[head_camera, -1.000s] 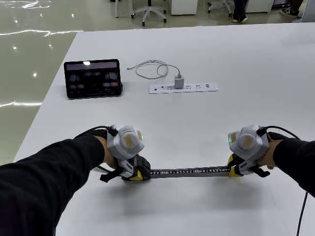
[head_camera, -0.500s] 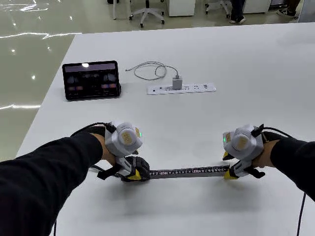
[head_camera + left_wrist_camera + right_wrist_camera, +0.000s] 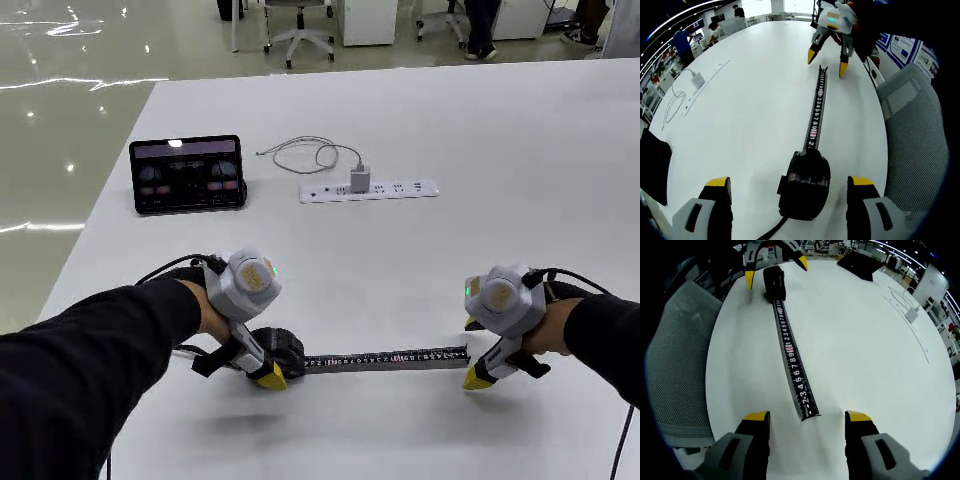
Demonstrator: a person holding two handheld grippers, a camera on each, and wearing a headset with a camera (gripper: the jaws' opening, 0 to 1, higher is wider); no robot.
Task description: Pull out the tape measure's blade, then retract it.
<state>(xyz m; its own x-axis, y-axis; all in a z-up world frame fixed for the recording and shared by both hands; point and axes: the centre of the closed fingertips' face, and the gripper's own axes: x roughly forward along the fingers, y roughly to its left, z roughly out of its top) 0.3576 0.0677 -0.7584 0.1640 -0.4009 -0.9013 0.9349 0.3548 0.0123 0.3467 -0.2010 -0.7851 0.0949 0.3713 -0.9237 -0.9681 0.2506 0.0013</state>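
Observation:
The black tape measure case (image 3: 283, 349) lies on the white table (image 3: 400, 270), its blade (image 3: 385, 359) pulled out to the right and lying flat. My left gripper (image 3: 268, 362) is open, its yellow-tipped jaws on either side of the case (image 3: 805, 185) without touching it. My right gripper (image 3: 472, 354) is open at the blade's hooked end (image 3: 807, 412), which rests free between its jaws. In the left gripper view the right gripper (image 3: 826, 61) stands past the blade tip (image 3: 821, 70). In the right gripper view the left gripper (image 3: 776, 271) brackets the case (image 3: 774, 282).
A dark tablet (image 3: 188, 173) stands at the back left. A white power strip (image 3: 370, 189) with a charger and a looped cable (image 3: 305, 152) lies behind the work. The table's left edge (image 3: 95, 215) drops to a glossy floor. A grey mesh chair (image 3: 912, 115) sits behind me.
Both grippers have opened: the left one let go of the case and the right one let go of the blade end. The blade still lies extended. The head camera tilted slightly.

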